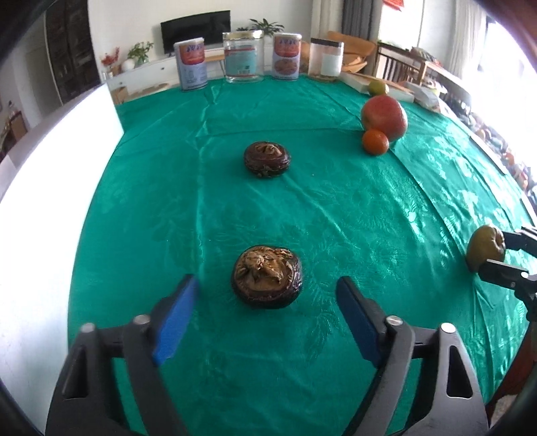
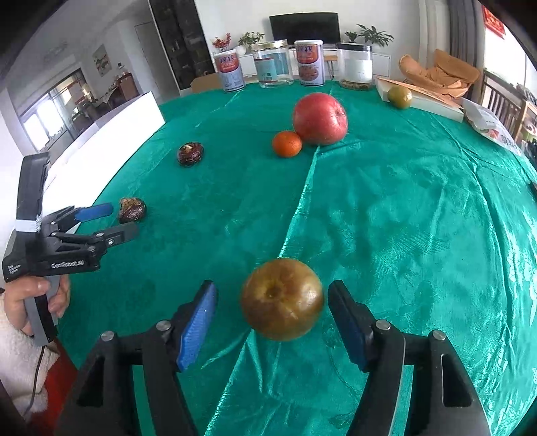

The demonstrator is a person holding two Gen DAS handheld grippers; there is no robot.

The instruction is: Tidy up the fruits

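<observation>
Green cloth covered the desk (image 2: 419, 201); both the left gripper (image 1: 265, 302) and right gripper (image 2: 272, 312) stood released around round fruits, a wrinkled dark fruit (image 1: 266, 280) and a brownish pear (image 2: 282, 298), which could roll away if nudged off-centre.

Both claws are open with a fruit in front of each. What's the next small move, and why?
Probably close the right claw on the brownish-green fruit: it already sits between the open blue pads with a gap on each side. The left claw is still short of its dark brown fruit.

A home living room: television (image 2: 303, 26), houseplants (image 2: 372, 35), cloth-covered table (image 2: 402, 208).
</observation>
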